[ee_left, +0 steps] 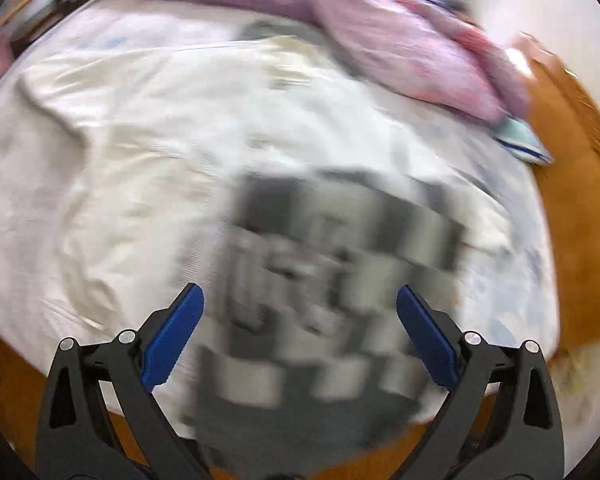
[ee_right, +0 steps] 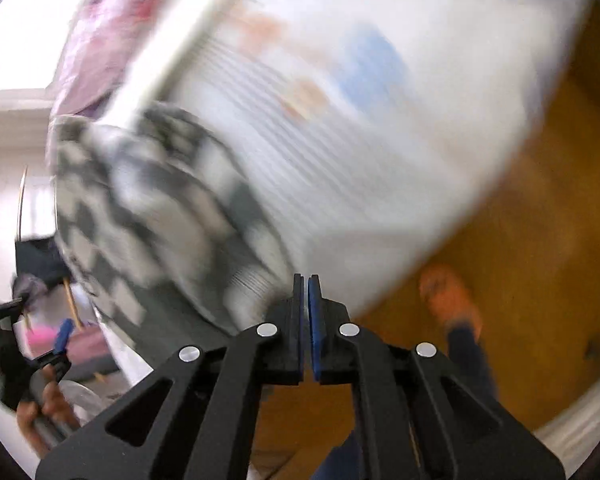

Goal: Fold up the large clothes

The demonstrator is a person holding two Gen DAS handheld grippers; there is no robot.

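Note:
A grey-and-white checkered garment [ee_left: 332, 280] lies on a white-covered bed [ee_left: 100, 160], blurred by motion. My left gripper [ee_left: 300, 320] is open above it, its blue pads wide apart with the checkered cloth between and below them. In the right wrist view the checkered garment [ee_right: 148, 208] lies at the left on the bed's white sheet [ee_right: 340, 100]. My right gripper [ee_right: 305, 292] is shut, its pads together at the bed's edge; whether a bit of cloth is pinched I cannot tell. The left gripper [ee_right: 60, 344] also shows at the far left of this view.
A purple-pink quilt [ee_left: 380, 32] is heaped along the far side of the bed. A small teal cloth [ee_left: 520, 140] lies at the right edge. An orange-brown floor [ee_right: 540, 240] surrounds the bed. A foot in an orange slipper [ee_right: 448, 296] stands near the right gripper.

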